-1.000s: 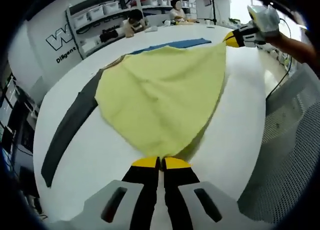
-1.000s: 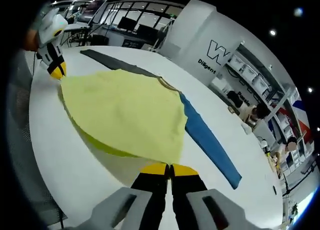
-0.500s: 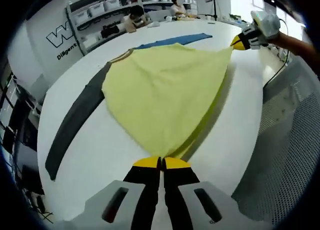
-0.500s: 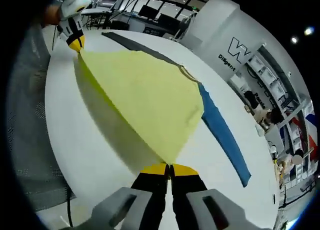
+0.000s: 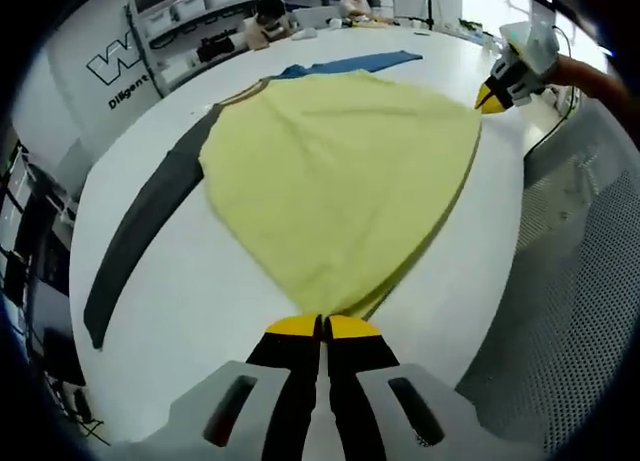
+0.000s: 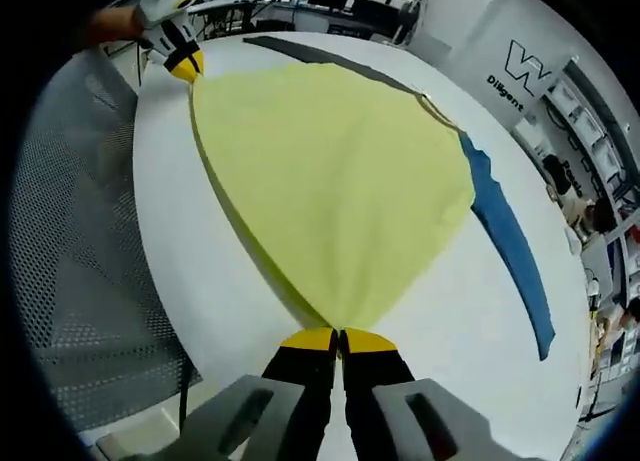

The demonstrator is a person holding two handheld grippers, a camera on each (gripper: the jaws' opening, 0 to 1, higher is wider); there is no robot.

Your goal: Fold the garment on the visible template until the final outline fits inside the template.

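Yellow cloth, thin and limp by the look of it: the garment (image 5: pixel 340 171) lies spread over the white desk (image 5: pixel 200 291), with a blue strip (image 5: pixel 345 63) and a dark grey strip (image 5: pixel 150 216) showing from under its far edges. I take those strips to be the sleeves or the template's border; I cannot tell which.

In the left gripper view, my left claw (image 5: pixel 321 326) is pinched tight on one corner of the garment, its yellow tips closed with the fabric running out between them. In the right gripper view, my right claw (image 6: pixel 339 338) is likewise clamped on the opposite corner, and the hem between the two corners hangs in a shallow curve near the desk's near edge. Each claw also appears in the other's view, at the far end of that hem.

I judge the fabric to be light and soft, with no stiffness to hold a crease unaided. It will sag between the two grips and drape wherever slack is left. Friction on the desk looks low, so a dragged edge should slide, though the layer beneath may bunch. Corners are the right places to hold: pinching there keeps the hem taut and lets the fold line fall straight. Holding mid-edge would let the corners flop. The risk is uneven tension pulling the fold askew or tugging the cloth off the desk's edge.
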